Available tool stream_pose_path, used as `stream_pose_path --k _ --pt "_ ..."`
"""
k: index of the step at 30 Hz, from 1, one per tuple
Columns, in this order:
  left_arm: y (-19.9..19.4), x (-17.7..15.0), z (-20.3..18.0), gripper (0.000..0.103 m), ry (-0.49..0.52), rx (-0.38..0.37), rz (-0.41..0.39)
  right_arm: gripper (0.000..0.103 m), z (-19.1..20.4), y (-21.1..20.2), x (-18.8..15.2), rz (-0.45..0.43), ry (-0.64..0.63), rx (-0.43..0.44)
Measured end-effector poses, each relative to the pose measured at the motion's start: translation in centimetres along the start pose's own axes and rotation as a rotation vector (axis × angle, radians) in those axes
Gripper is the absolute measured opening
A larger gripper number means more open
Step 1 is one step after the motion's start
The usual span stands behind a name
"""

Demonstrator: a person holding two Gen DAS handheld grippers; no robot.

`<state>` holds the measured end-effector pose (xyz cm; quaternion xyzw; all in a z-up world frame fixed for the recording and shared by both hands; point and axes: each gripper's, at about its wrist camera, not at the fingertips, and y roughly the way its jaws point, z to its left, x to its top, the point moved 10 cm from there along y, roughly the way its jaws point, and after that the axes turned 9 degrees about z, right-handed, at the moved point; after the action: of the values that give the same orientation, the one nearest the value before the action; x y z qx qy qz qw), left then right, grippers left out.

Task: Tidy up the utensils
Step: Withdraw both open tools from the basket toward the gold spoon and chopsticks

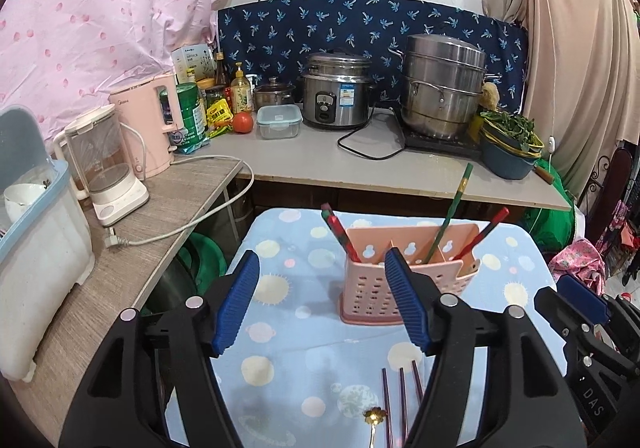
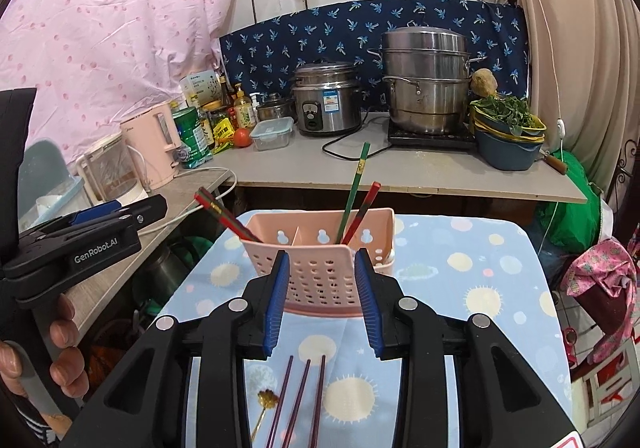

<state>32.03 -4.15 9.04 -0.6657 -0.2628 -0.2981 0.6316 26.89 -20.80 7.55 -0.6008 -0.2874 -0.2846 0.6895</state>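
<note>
A pink perforated utensil holder (image 1: 396,280) (image 2: 316,260) stands on a blue spotted cloth (image 1: 304,288) (image 2: 460,288). It holds red chopsticks (image 1: 340,236) (image 2: 224,213) in its left compartment and a green chopstick (image 1: 452,207) (image 2: 354,187) with a red one (image 2: 362,211) on the right. Three purple chopsticks (image 1: 402,404) (image 2: 300,396) and a gold flower-ended spoon (image 1: 374,418) (image 2: 267,400) lie on the cloth near me. My left gripper (image 1: 322,304) is open and empty above them. My right gripper (image 2: 322,304) is open and empty, just before the holder.
A grey counter (image 1: 320,159) behind holds a rice cooker (image 1: 336,91), a steel steamer pot (image 1: 440,87), a lidded box (image 1: 279,121), bottles and a bowl of greens (image 1: 510,143). A wooden side shelf (image 1: 132,248) on the left carries kettles (image 1: 104,163) and a bin.
</note>
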Motion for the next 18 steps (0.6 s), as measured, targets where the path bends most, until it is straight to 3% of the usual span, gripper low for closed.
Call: stream_pose_path --k 8,18 --pt "-1.2 -3.1 0.3 0.067 0.002 0.000 0.012 0.040 0.8 -1.2 -3.0 0.021 -0.006 -0.009" --pt "-1.2 -6.9 0.8 0.067 -0.005 -0.008 0.063 0.041 1.1 -1.5 -6.9 0.071 -0.004 -0.022"
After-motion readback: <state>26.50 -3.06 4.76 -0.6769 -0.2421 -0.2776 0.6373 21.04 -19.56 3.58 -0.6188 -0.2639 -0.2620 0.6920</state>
